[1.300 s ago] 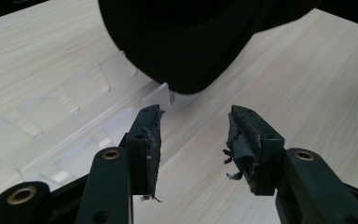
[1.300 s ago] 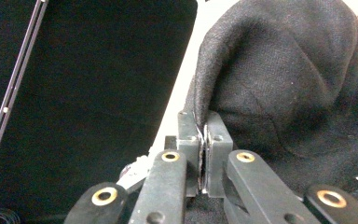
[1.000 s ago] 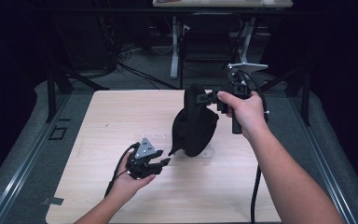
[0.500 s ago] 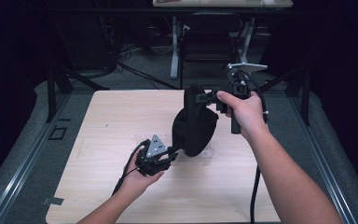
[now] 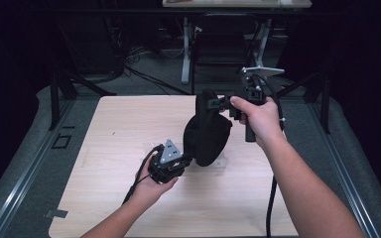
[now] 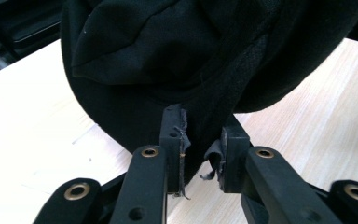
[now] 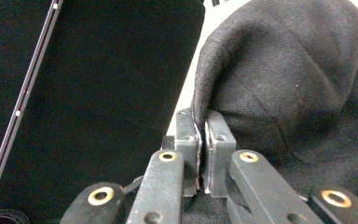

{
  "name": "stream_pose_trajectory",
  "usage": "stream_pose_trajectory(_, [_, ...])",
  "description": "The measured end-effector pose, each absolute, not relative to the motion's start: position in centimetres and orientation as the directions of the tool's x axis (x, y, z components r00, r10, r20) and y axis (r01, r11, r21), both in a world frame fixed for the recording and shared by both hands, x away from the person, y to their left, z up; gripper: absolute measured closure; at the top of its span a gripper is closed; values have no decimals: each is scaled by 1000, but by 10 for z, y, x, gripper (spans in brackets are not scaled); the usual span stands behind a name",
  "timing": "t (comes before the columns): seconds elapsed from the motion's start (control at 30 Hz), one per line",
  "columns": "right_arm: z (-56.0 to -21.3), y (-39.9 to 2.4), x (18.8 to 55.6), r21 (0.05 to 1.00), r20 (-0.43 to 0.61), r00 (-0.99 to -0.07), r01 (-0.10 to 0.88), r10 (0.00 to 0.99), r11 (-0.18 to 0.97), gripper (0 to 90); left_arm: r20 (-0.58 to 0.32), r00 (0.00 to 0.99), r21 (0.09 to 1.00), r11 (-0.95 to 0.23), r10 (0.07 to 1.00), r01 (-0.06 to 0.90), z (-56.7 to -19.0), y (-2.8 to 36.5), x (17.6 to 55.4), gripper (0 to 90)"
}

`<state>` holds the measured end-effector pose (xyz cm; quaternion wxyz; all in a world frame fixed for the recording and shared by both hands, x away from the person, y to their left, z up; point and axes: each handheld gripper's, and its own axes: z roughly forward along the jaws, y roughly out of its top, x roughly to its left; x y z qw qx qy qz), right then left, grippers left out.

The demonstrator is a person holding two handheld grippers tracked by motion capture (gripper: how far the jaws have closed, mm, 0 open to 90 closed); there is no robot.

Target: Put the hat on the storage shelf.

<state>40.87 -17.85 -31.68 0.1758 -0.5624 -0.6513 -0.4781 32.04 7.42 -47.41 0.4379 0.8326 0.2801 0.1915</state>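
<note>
My right gripper is pinched tight on the top edge of a black cloth cap, holding it up over the wooden table. My left gripper has its jaws a little apart around the cap's lower edge, cloth between them. I can read no label or writing. The cap's inside is hidden.

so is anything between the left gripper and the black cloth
Nothing visible. The left gripper already has the lower edge of the black cloth between its open jaws, while the right gripper is pinching the cloth's upper edge.
</note>
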Motion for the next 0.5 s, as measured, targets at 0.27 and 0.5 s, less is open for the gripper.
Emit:
stream_pose_trajectory(0.27, [-310, -181, 403, 445, 770, -329, 891, 547, -90, 767, 83, 766, 832, -467, 638, 299, -473, 76, 319, 783])
stream_pose_trajectory(0.5, [-301, -193, 397, 473, 763, -346, 875, 546, -107, 704, 92, 760, 835, -466, 644, 294, -474, 78, 319, 790])
